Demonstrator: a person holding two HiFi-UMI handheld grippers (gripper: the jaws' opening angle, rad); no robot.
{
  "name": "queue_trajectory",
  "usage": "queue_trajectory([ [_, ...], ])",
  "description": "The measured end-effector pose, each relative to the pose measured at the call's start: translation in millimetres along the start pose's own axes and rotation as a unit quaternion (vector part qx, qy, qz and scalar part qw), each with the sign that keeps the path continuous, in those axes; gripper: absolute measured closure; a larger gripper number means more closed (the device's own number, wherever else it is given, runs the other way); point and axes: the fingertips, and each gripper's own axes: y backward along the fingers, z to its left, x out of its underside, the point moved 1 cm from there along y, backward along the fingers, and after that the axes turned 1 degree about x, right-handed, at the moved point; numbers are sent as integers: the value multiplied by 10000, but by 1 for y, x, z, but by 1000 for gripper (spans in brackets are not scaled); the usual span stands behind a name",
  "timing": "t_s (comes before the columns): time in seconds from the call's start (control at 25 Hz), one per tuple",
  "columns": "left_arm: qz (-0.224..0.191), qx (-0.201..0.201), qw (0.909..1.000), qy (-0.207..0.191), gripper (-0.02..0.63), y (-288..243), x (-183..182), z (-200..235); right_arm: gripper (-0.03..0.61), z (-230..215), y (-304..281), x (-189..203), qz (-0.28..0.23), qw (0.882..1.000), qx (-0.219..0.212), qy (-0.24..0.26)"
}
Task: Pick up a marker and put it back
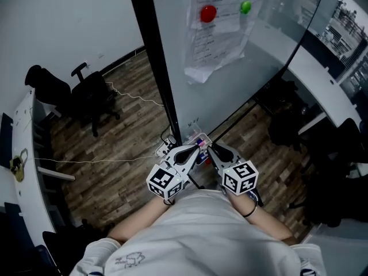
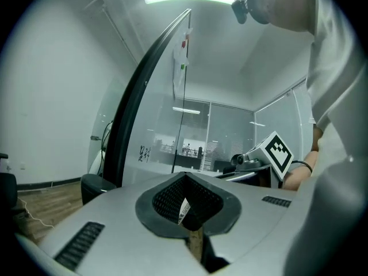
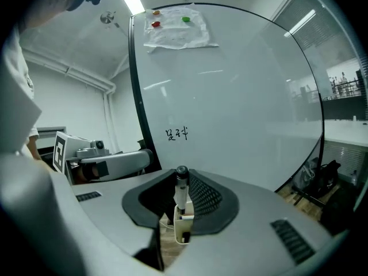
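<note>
Both grippers are up near the foot of the whiteboard (image 3: pixel 247 91), tips nearly meeting.

The right gripper (image 3: pixel 181 199) has its jaws closed partway on the marker (image 3: pixel 180 190). It stands upright between the two dark pads, pinched on both sides. Its rounded black end pokes up just above the jaws, and the pale barrel runs down through the gap. Right below the jaws, the marker's lower end goes into a small cream box (image 3: pixel 183 229). Can't tell if the box is hanging off the marker or sitting on something.

The left gripper (image 2: pixel 185 203) has its jaws closed down narrow on a dark object (image 2: pixel 185 211) with a white printed label. It sits tilted, deep in the V between the pads. Honestly can't tell if it's part of the same marker or something separate.

Beyond the right jaws the whiteboard fills the view, with a bit of scribble on it. High above the jaws is a crinkled sheet of paper (image 1: pixel 221 33) pinned with a red magnet (image 1: pixel 208 13) and a green magnet (image 1: pixel 245 7). In the head view there's a wood floor (image 1: pixel 115 171) under both jaws and a black office chair (image 1: pixel 92 96) well off past the left one.
</note>
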Motion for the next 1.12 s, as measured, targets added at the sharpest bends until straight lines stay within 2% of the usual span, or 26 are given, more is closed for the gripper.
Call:
queue_trajectory([
  [0.28,-255,235,9994,56,607,14,-12,-8,505,12,18,-5,-198,9993,316,86],
  [0.52,-255,342,9991,-34,607,15,-13,-18,505,17,28,-1,-208,9988,429,77],
  [1.12,-150,243,9995,105,607,10,-6,-13,505,7,28,5,-107,9990,434,-23],
])
